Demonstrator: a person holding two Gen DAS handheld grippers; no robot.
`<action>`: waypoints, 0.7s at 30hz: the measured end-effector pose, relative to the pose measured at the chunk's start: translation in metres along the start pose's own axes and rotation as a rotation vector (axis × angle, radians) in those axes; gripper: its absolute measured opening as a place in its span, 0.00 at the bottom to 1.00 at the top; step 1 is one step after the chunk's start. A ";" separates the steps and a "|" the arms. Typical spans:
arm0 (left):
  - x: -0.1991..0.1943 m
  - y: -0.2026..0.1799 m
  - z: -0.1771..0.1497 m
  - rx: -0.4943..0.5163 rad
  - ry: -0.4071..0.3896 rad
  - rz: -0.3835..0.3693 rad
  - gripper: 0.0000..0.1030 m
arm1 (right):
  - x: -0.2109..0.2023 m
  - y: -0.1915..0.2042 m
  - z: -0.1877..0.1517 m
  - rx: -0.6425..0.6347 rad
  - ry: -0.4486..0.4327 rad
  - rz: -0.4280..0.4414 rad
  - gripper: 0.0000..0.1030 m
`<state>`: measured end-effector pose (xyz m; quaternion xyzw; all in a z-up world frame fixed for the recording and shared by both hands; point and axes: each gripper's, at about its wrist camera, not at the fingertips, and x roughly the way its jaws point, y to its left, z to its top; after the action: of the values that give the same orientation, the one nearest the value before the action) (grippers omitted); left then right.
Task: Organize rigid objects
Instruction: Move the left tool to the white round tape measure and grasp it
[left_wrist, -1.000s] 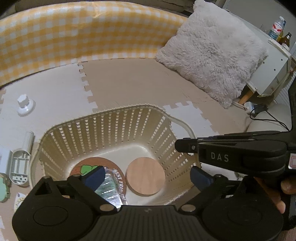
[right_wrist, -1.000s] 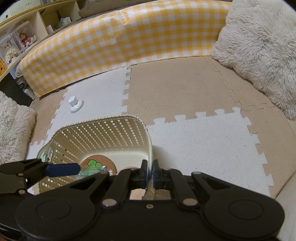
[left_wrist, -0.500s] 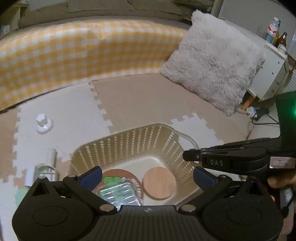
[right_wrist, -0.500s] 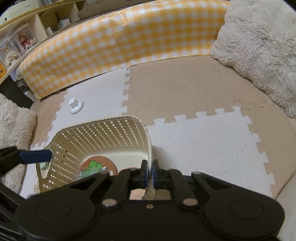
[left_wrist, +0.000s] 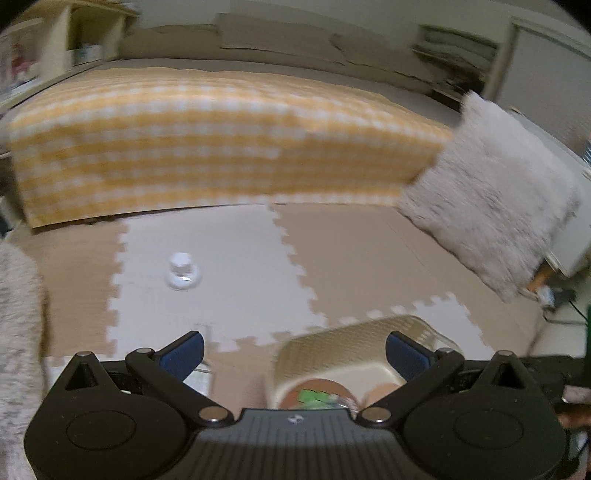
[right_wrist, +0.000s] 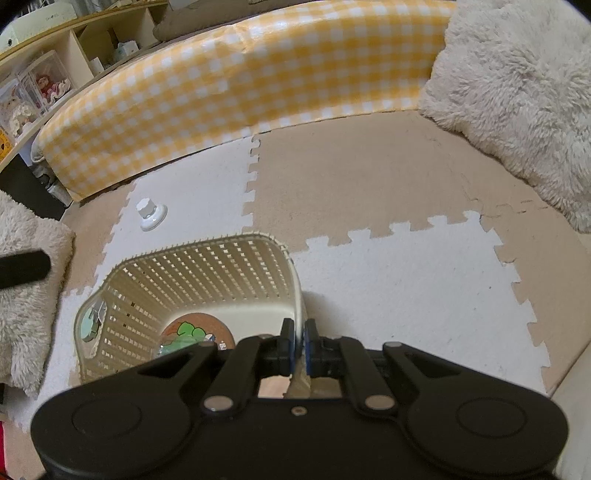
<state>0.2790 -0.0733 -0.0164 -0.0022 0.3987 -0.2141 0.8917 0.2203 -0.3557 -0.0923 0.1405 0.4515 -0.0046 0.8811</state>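
Right gripper (right_wrist: 299, 345) pinched narrow on near-right rim of cream slatted basket (right_wrist: 207, 273). Left gripper (left_wrist: 295, 350) spread wide, nothing between pads, basket below-right of it. White knob (right_wrist: 151, 214) on mat ahead-left, well apart from basket.

The right gripper (right_wrist: 298, 341) is clamping the near rim of the cream slatted basket (right_wrist: 207, 266), jaws pinched tight on the wall. Inside the basket a round cork coaster (right_wrist: 207, 326) with a green cartoon print is lying on the bottom. A white knob-shaped piece (right_wrist: 150, 214) is sitting on the foam puzzle mat (right_wrist: 406, 280), well beyond the basket. A yellow checked bolster (right_wrist: 240, 88) is curving along the back.
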 end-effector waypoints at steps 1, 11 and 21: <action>-0.001 0.006 0.000 -0.015 -0.005 0.011 1.00 | 0.000 0.000 0.000 -0.003 -0.002 -0.002 0.06; 0.021 0.053 -0.019 -0.079 0.095 0.165 0.95 | 0.000 -0.001 0.001 0.007 -0.004 0.000 0.06; 0.061 0.080 -0.064 -0.131 0.297 0.189 0.73 | 0.000 -0.002 0.000 0.019 0.004 -0.002 0.08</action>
<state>0.2995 -0.0134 -0.1172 0.0090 0.5376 -0.1011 0.8371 0.2199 -0.3576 -0.0928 0.1486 0.4531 -0.0096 0.8789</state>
